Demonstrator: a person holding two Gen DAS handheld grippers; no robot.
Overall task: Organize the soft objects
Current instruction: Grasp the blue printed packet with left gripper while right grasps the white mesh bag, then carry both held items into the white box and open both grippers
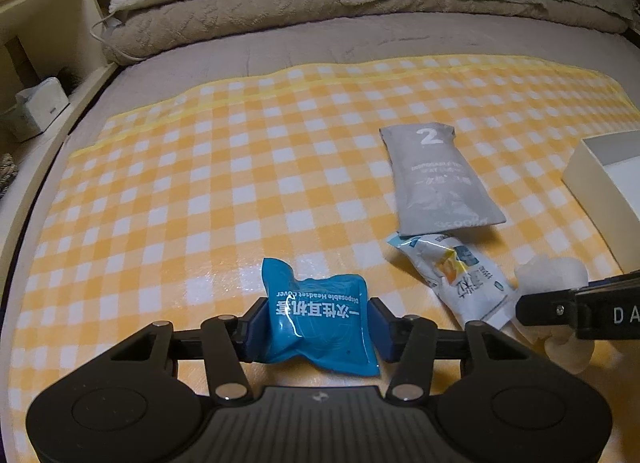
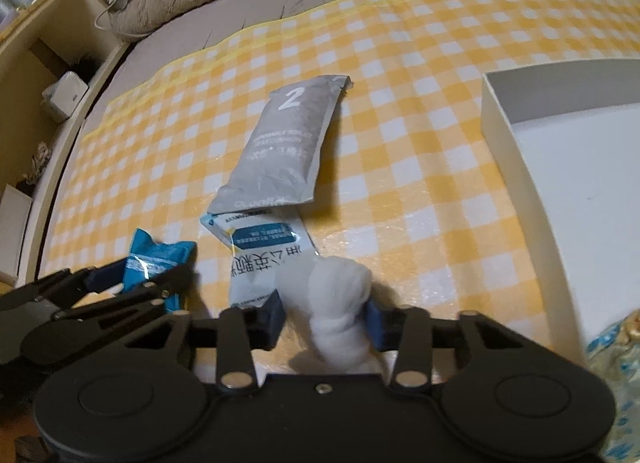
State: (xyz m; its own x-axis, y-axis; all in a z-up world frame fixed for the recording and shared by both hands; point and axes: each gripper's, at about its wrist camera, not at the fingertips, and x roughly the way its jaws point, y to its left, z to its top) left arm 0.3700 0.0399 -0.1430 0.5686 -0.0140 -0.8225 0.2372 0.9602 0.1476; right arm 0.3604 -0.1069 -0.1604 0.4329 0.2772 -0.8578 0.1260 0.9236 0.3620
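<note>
My left gripper [image 1: 316,329] is shut on a blue headset-cover packet [image 1: 320,319], held just above the checked cloth; it also shows in the right wrist view [image 2: 154,259]. My right gripper [image 2: 324,317] is shut on a white cotton wad [image 2: 336,303], which also shows in the left wrist view [image 1: 552,275]. A grey pouch marked 2 [image 2: 286,147] [image 1: 438,179] lies on the cloth. A white and blue sachet [image 2: 260,255] [image 1: 456,275] lies just in front of it, partly under the wad.
A white open box [image 2: 496,119] [image 1: 592,183] stands at the right on the yellow checked cloth [image 1: 200,203], with a patterned packet [image 2: 612,347] at its near corner. Pillows and a blanket [image 1: 280,3] lie at the bed's far end. A wooden shelf [image 1: 36,39] stands left.
</note>
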